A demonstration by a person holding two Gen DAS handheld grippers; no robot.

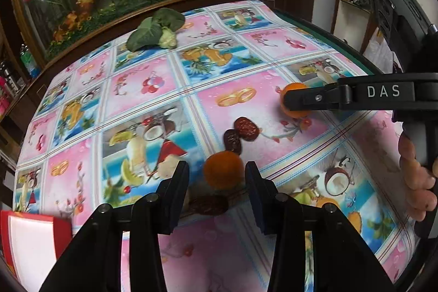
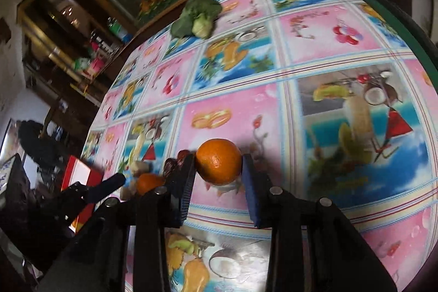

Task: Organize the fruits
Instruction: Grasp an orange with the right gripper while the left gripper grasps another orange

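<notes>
The left hand-held gripper (image 1: pixel 217 168) is sitting at the lower middle of the left wrist view, its two black fingers standing on either side of a blurred orange (image 1: pixel 224 169). A thin gap is showing on each side of that orange, so the pads are not pressing on it; the jaws are partly open around it. Just below the orange a dark red date (image 1: pixel 212 205) is lying on the surface (image 1: pixel 175 84), and two more dates (image 1: pixel 241 132) are lying touching each other just above it, toward the middle of the frame. A pale piece of food (image 1: pixel 169 165) is showing just left of the left finger.

The right hand-held gripper (image 2: pixel 219 164) is sitting at the lower middle of the right wrist view, and its blue-padded fingers are pressing on both sides of a second orange (image 2: pixel 219 161), which is resting just above the patterned cloth. In the left wrist view the same gripper is reaching in from the right edge with the person's hand (image 1: pixel 416 177) around its handle, and its orange is showing at the middle right.

A green leafy vegetable (image 1: pixel 157 30) is lying well apart from the fruit, at the upper left of the cloth near the far edge. A red and white box (image 1: pixel 30 240) is sitting at the lower left corner of the left wrist view
</notes>
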